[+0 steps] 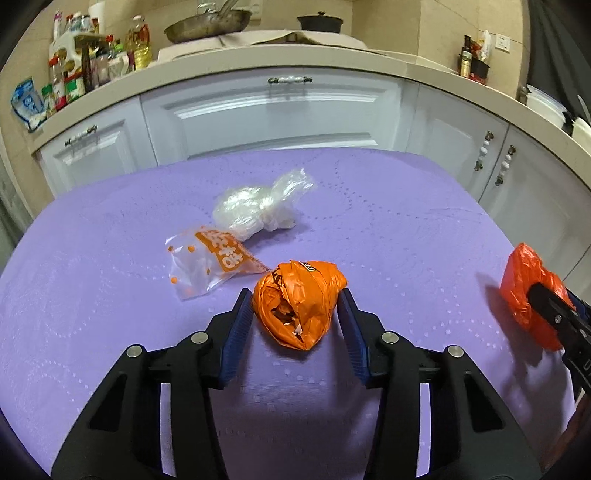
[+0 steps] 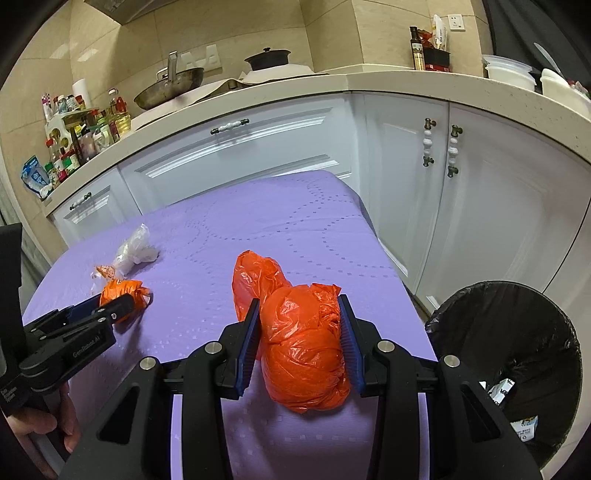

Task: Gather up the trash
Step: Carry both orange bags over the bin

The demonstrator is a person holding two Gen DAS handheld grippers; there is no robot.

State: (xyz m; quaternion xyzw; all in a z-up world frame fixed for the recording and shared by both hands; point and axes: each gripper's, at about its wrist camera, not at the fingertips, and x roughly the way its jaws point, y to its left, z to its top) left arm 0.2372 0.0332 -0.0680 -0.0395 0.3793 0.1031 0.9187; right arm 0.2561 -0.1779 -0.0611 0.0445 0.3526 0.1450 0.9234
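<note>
Orange wrapper (image 1: 299, 302) clamped in left hand-held gripper (image 1: 295, 306) on desk (image 1: 406, 221); red bag (image 2: 303, 343) pinched in right hand-held gripper (image 2: 299, 314), near bin (image 2: 535, 332).

Straight ahead of the hand-held gripper ran white cabinets (image 1: 266, 110) under a beige counter (image 1: 332, 55). Up on it, a steel wok (image 1: 207, 24) sat beside a black lidded pot (image 1: 319, 20). Far left, crowded bottles (image 1: 85, 62) stood packed together; far right, a dark bottle (image 2: 415, 48) and white tubs (image 2: 508, 70).
</note>
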